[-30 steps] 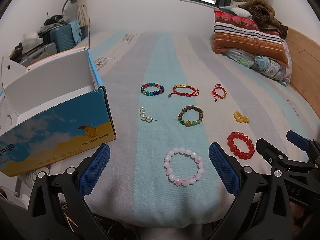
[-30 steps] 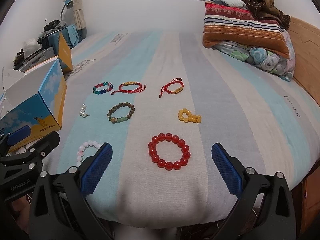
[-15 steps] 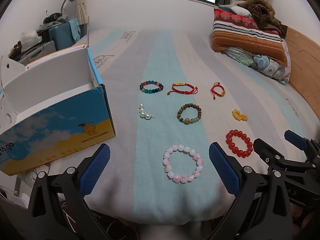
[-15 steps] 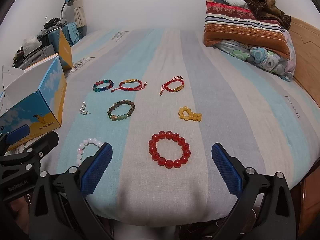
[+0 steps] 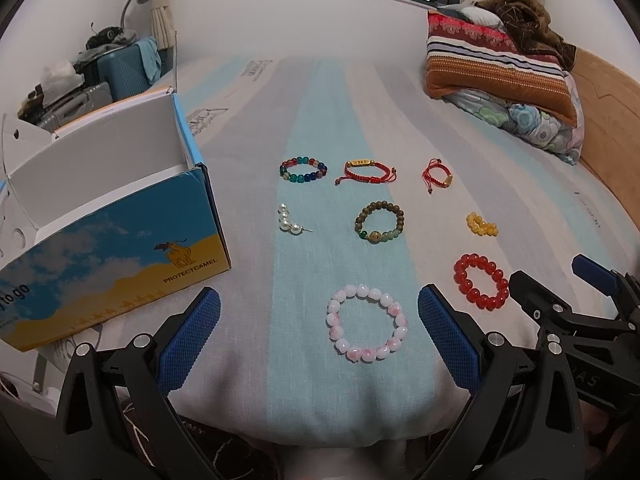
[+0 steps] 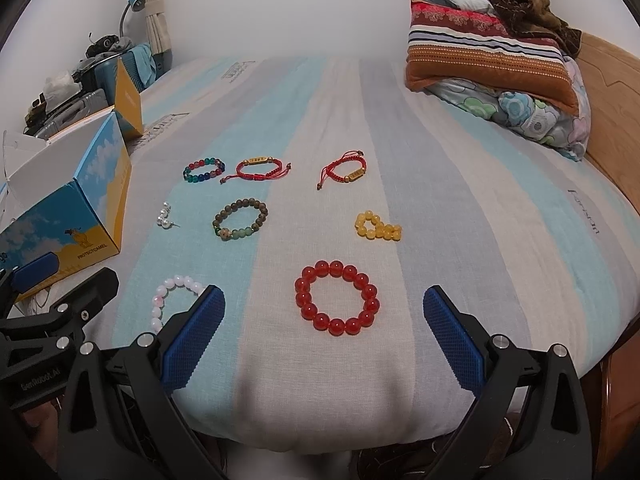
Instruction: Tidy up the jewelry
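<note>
Several bracelets lie in rows on the striped bed. A pink bead bracelet [image 5: 367, 328] lies nearest my left gripper [image 5: 319, 334], which is open and empty just short of it. A red bead bracelet [image 6: 337, 303] lies between the open fingers of my right gripper [image 6: 324, 334], also empty. Farther back lie a brown-green bead bracelet [image 5: 379, 226], a pearl piece [image 5: 289, 221], a yellow bead bracelet [image 6: 377, 226], a multicoloured bead bracelet [image 5: 303, 170] and two red cord bracelets [image 5: 366, 171] [image 6: 344, 170].
An open blue-and-yellow cardboard box [image 5: 100, 232] stands on the bed's left side. Striped and floral pillows [image 5: 504, 80] are piled at the back right by a wooden headboard [image 6: 612, 120]. Suitcases and clutter [image 5: 100, 68] stand at the far left. The bed's front edge is just below both grippers.
Both grippers have drawn slightly back and up, so the bracelets sit a little farther away in each view. Both stay open.
</note>
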Available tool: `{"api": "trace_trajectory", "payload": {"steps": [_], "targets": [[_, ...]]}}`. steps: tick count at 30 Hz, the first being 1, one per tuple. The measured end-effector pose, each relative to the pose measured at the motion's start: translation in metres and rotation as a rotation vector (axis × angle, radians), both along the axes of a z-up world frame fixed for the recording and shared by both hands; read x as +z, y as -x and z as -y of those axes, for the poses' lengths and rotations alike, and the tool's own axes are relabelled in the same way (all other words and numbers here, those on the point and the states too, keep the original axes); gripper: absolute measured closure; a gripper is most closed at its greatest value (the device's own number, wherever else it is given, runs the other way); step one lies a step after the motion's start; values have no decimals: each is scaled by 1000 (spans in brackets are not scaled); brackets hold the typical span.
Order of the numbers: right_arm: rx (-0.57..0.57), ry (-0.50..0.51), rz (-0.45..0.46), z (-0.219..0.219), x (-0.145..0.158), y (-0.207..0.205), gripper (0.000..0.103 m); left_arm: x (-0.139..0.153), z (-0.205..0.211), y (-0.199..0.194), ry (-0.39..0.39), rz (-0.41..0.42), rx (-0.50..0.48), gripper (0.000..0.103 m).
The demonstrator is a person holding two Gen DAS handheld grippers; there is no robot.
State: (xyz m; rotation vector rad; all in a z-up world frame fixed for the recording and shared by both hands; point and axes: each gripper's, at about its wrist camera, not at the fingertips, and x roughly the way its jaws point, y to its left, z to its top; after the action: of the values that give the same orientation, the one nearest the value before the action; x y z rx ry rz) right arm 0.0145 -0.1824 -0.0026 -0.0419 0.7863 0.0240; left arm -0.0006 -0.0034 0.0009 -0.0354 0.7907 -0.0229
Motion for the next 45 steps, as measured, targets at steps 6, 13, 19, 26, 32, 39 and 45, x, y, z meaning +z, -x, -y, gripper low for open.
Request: {"api": "trace_trajectory", "payload": {"steps": [6,13,19,26,32,39,45], "targets": [[-1,3,-1,-1,0,0,7,-1,-1,0,-7,-9,7,6],[-1,5,-2,-1,0,0,7,0,-2,0,-2,-7,5,6],[1,5,-2,0,-1,0,7,0,-2,0,-5,-6,6,6],[-1,7,-1,-1,-1,0,7,-1,-1,1,-6,-5,2,6],[3,8,4,1,-3,-5,7,-9,3,-6,21,-12,-22,6],[2,-9,-44,14,-24,-28,7,-38,13,-28,-14,-67,-43,6],[-2,-24,-129,22,-57,-54,7,-62,22,-46,-13,-122,-75,6]]}}
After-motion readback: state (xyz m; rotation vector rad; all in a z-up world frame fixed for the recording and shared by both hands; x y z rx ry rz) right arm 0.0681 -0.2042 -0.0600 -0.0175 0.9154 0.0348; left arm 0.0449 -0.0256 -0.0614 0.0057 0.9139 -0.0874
